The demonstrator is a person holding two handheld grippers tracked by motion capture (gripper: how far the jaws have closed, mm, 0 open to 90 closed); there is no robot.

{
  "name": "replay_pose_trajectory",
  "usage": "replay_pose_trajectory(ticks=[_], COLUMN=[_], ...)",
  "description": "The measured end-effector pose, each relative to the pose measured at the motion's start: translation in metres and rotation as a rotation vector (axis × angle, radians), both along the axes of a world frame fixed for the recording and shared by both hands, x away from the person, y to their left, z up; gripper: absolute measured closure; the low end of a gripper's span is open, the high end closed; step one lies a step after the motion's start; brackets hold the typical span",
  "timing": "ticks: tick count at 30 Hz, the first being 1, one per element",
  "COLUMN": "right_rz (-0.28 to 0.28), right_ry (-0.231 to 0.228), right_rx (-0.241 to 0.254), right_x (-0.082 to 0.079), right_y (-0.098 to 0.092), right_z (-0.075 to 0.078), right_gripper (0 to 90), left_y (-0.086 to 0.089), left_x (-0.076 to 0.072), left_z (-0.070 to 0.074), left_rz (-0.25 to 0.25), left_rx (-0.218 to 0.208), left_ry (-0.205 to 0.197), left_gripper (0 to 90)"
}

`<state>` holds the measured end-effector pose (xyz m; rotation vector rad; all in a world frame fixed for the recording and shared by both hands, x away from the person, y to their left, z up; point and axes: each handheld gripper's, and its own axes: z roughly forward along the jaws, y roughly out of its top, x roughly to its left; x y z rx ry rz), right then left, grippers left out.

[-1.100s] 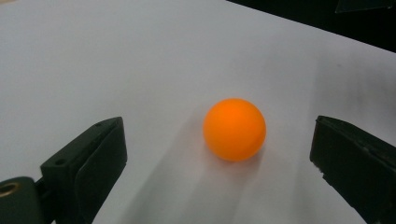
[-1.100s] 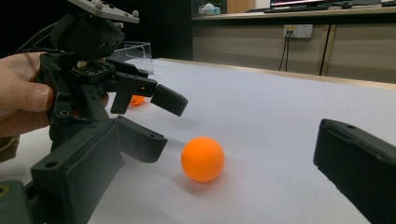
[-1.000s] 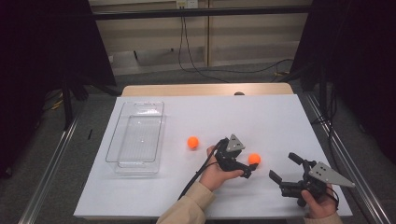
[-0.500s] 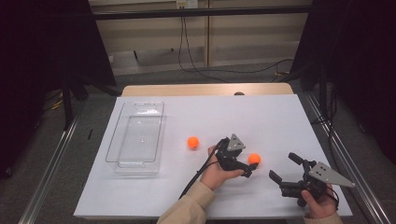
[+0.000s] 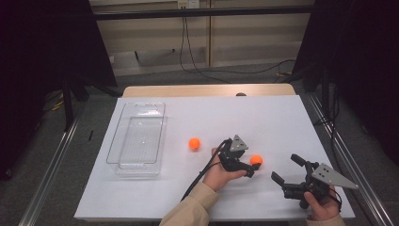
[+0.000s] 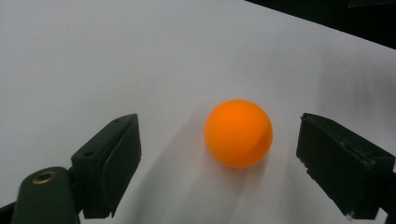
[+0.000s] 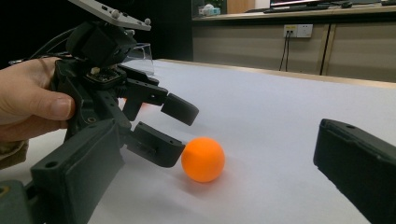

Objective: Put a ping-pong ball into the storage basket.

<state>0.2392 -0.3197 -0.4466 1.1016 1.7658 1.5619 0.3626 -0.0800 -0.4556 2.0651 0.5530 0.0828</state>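
The left tongs [image 5: 252, 167] have just been closing around the orange ball [image 6: 238, 133] on the white table [image 5: 211, 117], pads not yet touching it, so a grasp looks imminent, while the right tongs [image 5: 285, 169] wait wide open nearby.

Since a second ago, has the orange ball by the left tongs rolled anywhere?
No. The orange ball sits at the same spot on the white table, as far from the clear tray as before, between the left tongs, which have been closing.

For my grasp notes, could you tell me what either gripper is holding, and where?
Nothing is held: the orange ball lies between the closing left gripper, pads not touching; right gripper open.
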Motion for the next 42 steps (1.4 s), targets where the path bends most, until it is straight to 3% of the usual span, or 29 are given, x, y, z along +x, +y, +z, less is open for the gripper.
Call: replay_pose_trajectory(ticks=[21,42], right_rz=[0.003,0.004], right_ry=[-0.005,-0.006], right_rx=[-0.006,-0.004], right_x=[0.000,0.000], right_y=[0.000,-0.001], right_z=[0.000,0.001], right_gripper=[0.6,0.6], left_y=[-0.010,-0.024], left_x=[0.005,0.005], left_z=[-0.001,-0.007], left_rz=[-0.032,-0.070], left_rx=[0.028,0.060], left_ry=[0.018,0.027], left_gripper=[15.6,29.8])
